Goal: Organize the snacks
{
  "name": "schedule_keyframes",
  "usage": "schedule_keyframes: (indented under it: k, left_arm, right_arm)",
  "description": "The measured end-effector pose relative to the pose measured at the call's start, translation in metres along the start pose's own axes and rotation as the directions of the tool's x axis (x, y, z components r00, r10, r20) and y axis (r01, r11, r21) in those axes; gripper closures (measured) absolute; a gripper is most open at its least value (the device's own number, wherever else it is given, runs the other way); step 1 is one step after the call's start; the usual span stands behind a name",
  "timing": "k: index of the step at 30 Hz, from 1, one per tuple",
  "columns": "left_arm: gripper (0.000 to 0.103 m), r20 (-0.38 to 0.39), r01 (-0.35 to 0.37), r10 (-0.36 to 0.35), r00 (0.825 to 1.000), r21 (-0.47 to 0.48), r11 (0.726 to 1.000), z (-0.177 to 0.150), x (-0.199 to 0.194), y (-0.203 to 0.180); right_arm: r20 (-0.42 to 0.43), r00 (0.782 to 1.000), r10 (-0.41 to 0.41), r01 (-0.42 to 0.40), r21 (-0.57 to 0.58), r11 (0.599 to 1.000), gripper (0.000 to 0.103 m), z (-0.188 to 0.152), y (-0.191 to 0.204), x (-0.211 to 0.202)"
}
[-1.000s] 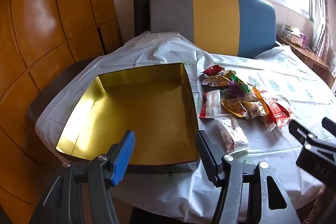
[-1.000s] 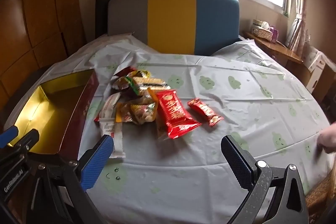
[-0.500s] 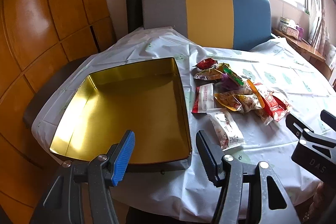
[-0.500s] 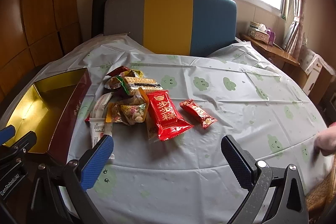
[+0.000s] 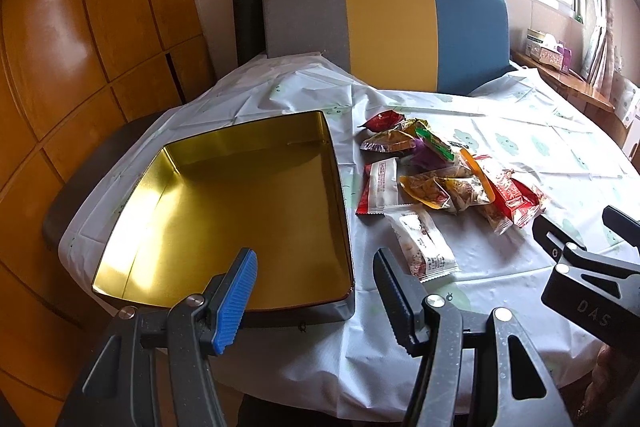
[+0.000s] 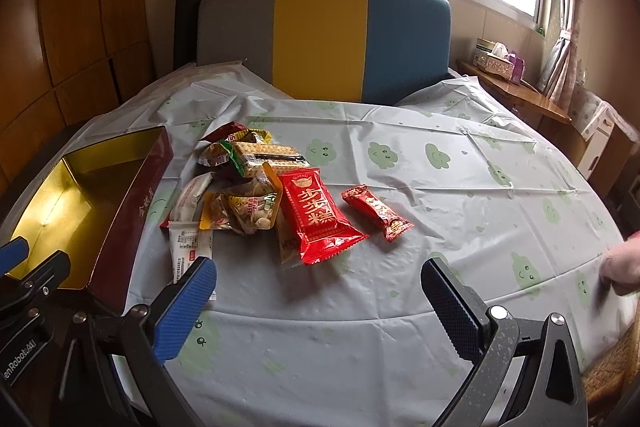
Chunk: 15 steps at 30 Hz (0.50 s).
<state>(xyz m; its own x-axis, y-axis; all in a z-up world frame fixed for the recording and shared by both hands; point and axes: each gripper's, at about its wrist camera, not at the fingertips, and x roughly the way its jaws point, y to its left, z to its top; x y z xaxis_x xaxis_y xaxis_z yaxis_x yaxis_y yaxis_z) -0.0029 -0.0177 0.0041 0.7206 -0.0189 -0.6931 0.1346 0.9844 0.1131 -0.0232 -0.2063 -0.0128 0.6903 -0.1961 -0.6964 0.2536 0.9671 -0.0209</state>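
While both pairs of tongs hang spread wide and empty above the near edge of the desk (image 6: 460, 155), which is draped in a pale cloud-print plastic cloth, the left tongs (image 5: 316, 291) sit over the near corner of the gold-lined rectangular metal tin (image 5: 224, 211). Just right of the tin lies the loose heap of wrapped snacks (image 6: 256, 187), a big red packet (image 6: 316, 215) and a small red bar (image 6: 376, 211) at its edge, ahead of the right tongs (image 6: 316, 299).
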Motion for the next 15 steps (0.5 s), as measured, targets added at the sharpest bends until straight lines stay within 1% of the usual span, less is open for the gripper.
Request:
schedule_keyframes:
  k: [15]
  left_arm:
    - [0.042, 0.005, 0.007, -0.006, 1.0, -0.011, 1.0, -0.0005, -0.0019, 0.0017]
  right_arm:
    - [0.003, 1.0, -0.003, 0.003, -0.01, 1.0, 0.0, -0.0002, 0.0029, -0.0032]
